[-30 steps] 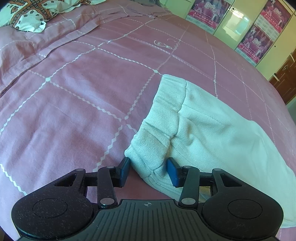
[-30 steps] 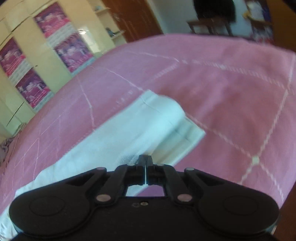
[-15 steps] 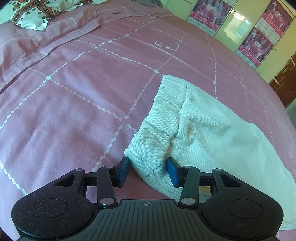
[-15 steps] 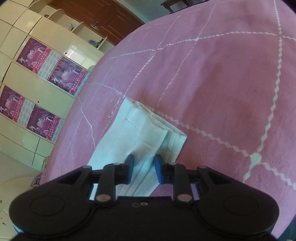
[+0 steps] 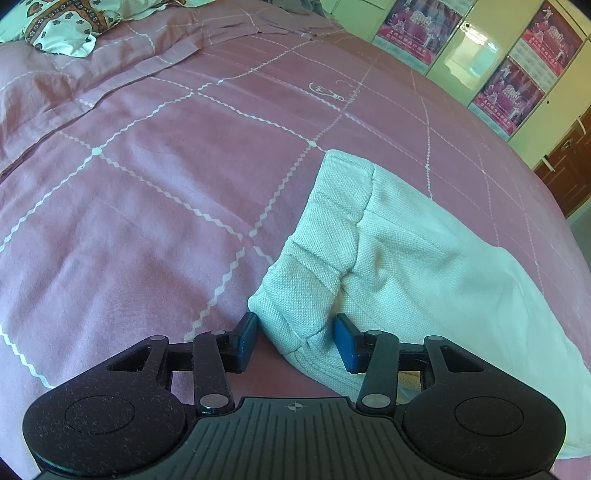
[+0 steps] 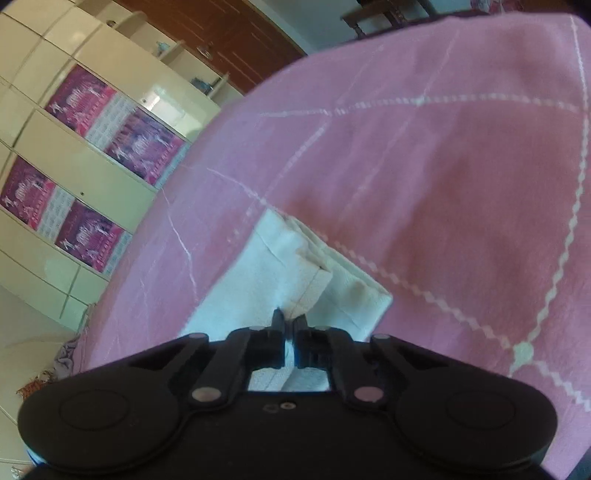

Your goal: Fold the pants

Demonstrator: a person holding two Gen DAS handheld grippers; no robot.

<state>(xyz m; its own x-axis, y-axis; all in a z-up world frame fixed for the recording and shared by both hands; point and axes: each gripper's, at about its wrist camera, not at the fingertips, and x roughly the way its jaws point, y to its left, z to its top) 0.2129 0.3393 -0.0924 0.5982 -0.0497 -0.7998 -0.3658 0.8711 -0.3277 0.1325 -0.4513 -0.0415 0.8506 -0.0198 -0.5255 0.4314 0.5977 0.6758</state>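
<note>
Pale mint-white pants (image 5: 399,258) lie folded lengthwise on the pink bedspread. In the left wrist view their ribbed waistband (image 5: 314,273) sits between my left gripper's fingers. The left gripper (image 5: 295,341) is open, its blue pads on either side of the waistband corner, not squeezing it. In the right wrist view the leg hems (image 6: 314,273) lie just ahead. My right gripper (image 6: 290,332) is shut on a fold of the pants cloth near the hem end.
The pink bedspread (image 5: 147,192) with white zigzag lines stretches all around. A patterned pillow (image 5: 62,22) lies at the far left. Cream wardrobe doors with purple posters (image 6: 92,177) stand beyond the bed. A dark wooden door (image 5: 569,173) is at the right.
My right gripper opened over the hem end half a second ago and has now shut on the cloth. My left gripper stays open around the waistband, barely moved.
</note>
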